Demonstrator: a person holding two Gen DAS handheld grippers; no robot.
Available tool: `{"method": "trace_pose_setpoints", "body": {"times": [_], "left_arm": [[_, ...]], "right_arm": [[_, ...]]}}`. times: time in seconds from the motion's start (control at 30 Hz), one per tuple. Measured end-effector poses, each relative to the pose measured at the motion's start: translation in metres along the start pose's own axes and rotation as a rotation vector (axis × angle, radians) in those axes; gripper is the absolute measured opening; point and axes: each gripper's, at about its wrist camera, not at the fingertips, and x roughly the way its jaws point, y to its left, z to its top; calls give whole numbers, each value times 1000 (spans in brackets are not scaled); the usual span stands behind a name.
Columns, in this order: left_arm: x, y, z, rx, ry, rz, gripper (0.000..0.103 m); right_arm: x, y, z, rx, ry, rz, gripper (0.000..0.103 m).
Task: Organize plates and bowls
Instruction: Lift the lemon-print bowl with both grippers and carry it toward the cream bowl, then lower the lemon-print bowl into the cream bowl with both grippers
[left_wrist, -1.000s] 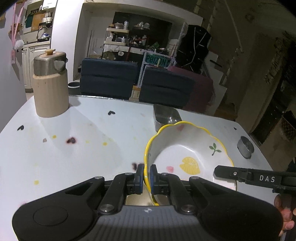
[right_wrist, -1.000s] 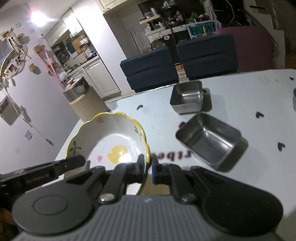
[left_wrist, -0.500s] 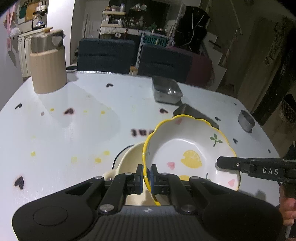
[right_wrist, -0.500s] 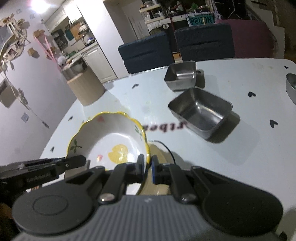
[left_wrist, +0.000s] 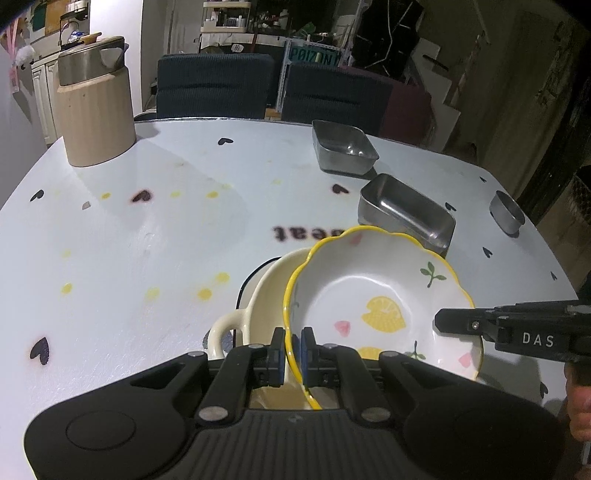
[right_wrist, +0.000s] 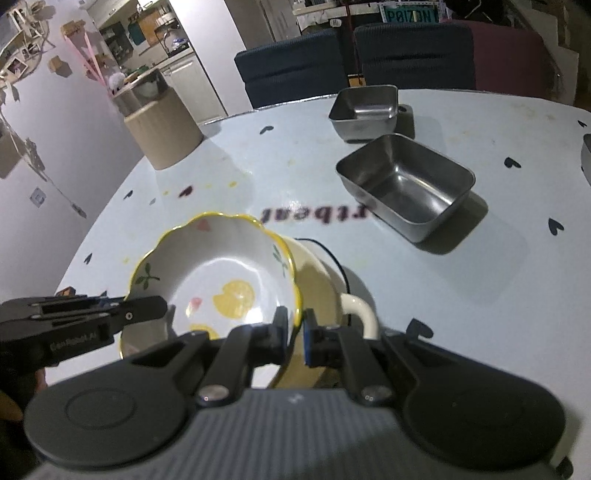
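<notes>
While both my grippers clamp its scalloped rim, the lemon-print bowl (left_wrist: 384, 295) hangs mouth-up over the cream handled dish (left_wrist: 258, 291).

My left gripper (left_wrist: 293, 350) and right gripper (right_wrist: 294, 332) pinch opposite edges; the bowl tips slightly, with the nearer steel tray (right_wrist: 406, 184) just beyond the cream dish on the table (left_wrist: 147, 240).

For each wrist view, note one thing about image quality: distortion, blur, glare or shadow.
Left wrist view: fisheye bends the table edge; the room behind is dim; the printed word is soft. Right wrist view: the steel tray casts a hard shadow and shows glare; the right gripper body in the foreground is blurred.
</notes>
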Motion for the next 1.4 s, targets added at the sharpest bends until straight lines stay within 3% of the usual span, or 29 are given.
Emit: {"method": "trace_pose_setpoints", "body": {"times": [1.4], "left_arm": [[16, -6, -7, 55, 72, 37, 11]], "right_arm": [[18, 11, 1, -56, 79, -74, 11]]}}
